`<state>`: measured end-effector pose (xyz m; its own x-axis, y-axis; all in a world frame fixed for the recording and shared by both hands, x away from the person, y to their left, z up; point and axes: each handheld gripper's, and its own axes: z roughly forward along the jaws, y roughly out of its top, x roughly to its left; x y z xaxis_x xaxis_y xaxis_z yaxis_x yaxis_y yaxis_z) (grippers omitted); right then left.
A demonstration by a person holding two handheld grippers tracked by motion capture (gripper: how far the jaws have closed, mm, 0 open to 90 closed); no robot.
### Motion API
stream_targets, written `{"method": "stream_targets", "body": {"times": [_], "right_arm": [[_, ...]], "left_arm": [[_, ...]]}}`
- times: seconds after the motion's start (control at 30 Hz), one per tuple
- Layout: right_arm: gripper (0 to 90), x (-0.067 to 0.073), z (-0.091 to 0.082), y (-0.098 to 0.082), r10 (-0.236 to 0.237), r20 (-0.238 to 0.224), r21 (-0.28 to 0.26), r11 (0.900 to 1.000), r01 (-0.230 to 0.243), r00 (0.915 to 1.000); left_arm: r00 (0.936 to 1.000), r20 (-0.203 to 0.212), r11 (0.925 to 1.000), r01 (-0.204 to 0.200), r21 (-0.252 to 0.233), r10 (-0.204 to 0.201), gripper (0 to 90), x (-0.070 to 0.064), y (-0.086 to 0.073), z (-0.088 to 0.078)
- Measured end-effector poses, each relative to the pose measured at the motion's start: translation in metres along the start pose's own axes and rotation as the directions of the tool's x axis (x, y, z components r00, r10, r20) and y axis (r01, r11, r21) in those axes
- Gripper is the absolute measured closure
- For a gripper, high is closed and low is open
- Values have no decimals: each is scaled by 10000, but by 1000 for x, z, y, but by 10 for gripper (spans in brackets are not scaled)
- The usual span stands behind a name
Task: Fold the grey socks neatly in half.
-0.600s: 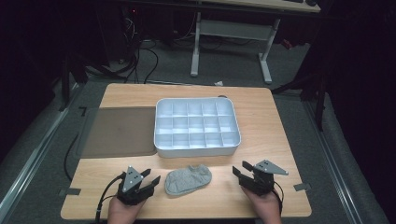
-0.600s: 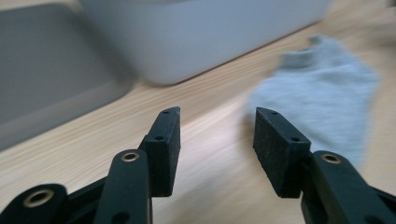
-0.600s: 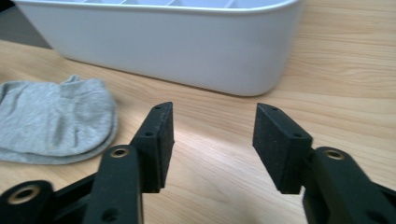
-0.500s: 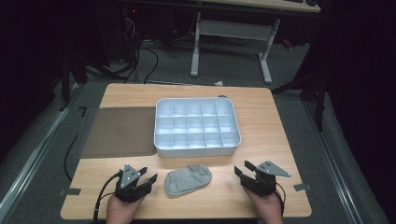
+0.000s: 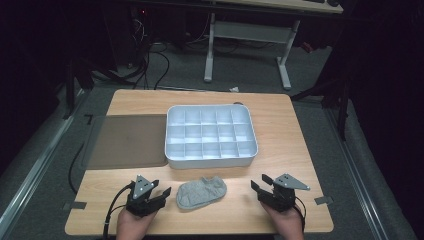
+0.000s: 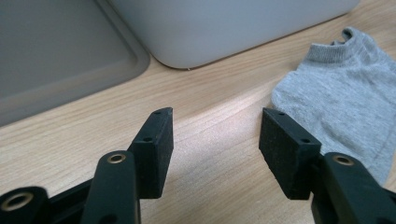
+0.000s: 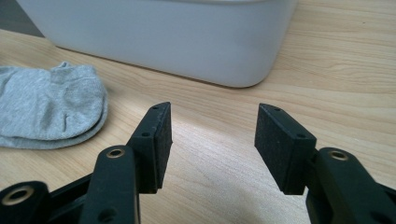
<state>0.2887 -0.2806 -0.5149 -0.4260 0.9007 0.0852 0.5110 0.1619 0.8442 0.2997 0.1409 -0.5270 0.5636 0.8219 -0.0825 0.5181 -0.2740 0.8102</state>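
From the high view, you have a grey sock (image 5: 201,193) lying flat near the front edge of the worktop (image 5: 280,130), just in front of the white divided tray (image 5: 210,136), with a dark mat (image 5: 129,140) to the tray's left. Your left gripper (image 5: 161,196) sits just beside the sock's left end and your right gripper (image 5: 258,185) is a little farther off on the other side; both are empty. You look to be at the approach step, before any grasp.

In the left gripper view, your jaws stand spread apart over bare wood, and the sock (image 6: 348,95) lies to their right, its cuff toward the tray wall (image 6: 224,23). To take it, you need to swing the jaws right so one pad slides over the fabric edge.

In the right gripper view, your jaws are likewise released, aimed at the tray's rounded corner (image 7: 173,37), with the sock (image 7: 49,105) off to their left. You would need to turn toward it and come down low to pinch the fabric.
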Motion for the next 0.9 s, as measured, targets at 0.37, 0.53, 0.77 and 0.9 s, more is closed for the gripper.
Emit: {"method": "stream_targets", "body": {"times": [0.37,0.53,0.77,0.9], "right_arm": [[505,6,5,1,-58,-291,217,9997,64,9996],[526,13,5,5,-41,-654,186,9998,53,9979],[619,29,10,15,-146,-1349,182,9997,172,9908],[630,39,17,20,-318,-1601,290,9989,369,9866]], "left_arm": [[9999,154,10000,20,53,-21,436,-6,1,-3],[9990,370,9997,-254,-24,254,436,-18,3,-4],[9963,783,9993,-347,-126,356,551,-24,4,-4],[9940,832,9969,-676,-396,707,563,-31,4,-6]]}}
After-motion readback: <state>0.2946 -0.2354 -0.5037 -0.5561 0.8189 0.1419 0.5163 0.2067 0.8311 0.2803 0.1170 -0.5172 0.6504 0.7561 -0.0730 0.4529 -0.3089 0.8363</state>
